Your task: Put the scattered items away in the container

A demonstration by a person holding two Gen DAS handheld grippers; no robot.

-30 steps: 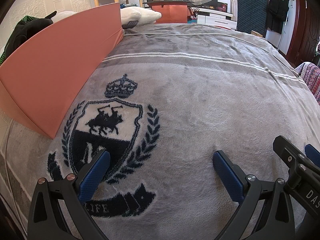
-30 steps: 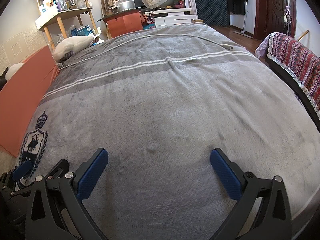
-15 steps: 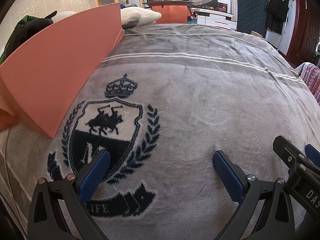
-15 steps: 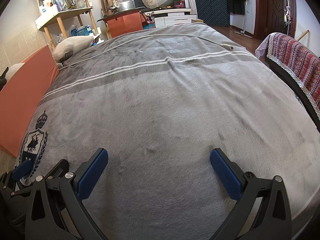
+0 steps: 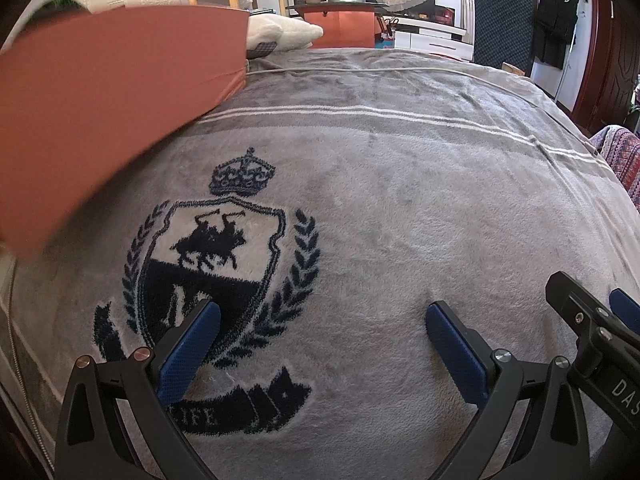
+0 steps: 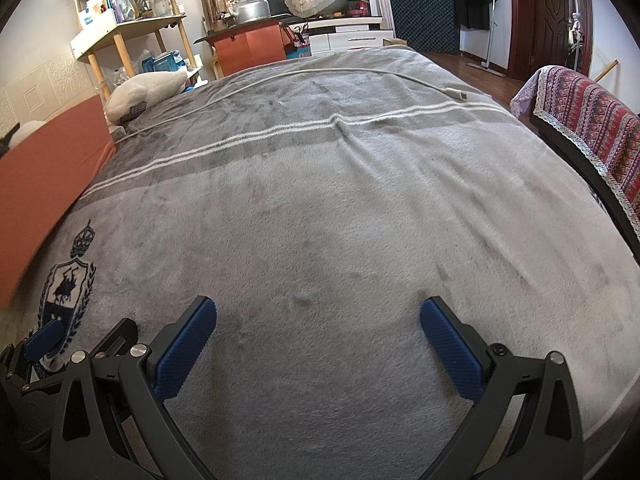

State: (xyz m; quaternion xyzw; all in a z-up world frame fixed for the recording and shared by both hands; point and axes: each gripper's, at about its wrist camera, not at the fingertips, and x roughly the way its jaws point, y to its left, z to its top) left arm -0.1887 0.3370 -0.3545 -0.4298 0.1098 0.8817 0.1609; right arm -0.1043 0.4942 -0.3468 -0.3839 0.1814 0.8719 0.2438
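Two grippers over a grey blanket [image 6: 340, 220].
Left gripper [image 5: 318, 332] and right gripper [image 6: 318, 328] both spread wide, empty; orange box [image 5: 100, 92] blurred at left.

The blanket [image 5: 400, 208] crest banner reads "LIFE"; right gripper [image 5: 624, 390] shows "DAS".

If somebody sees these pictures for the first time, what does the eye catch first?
Probably the dark crest woven into the grey blanket, just ahead of the open left gripper. Next, the blurred orange panel at far left, and the white cable lying across the blanket's far end.
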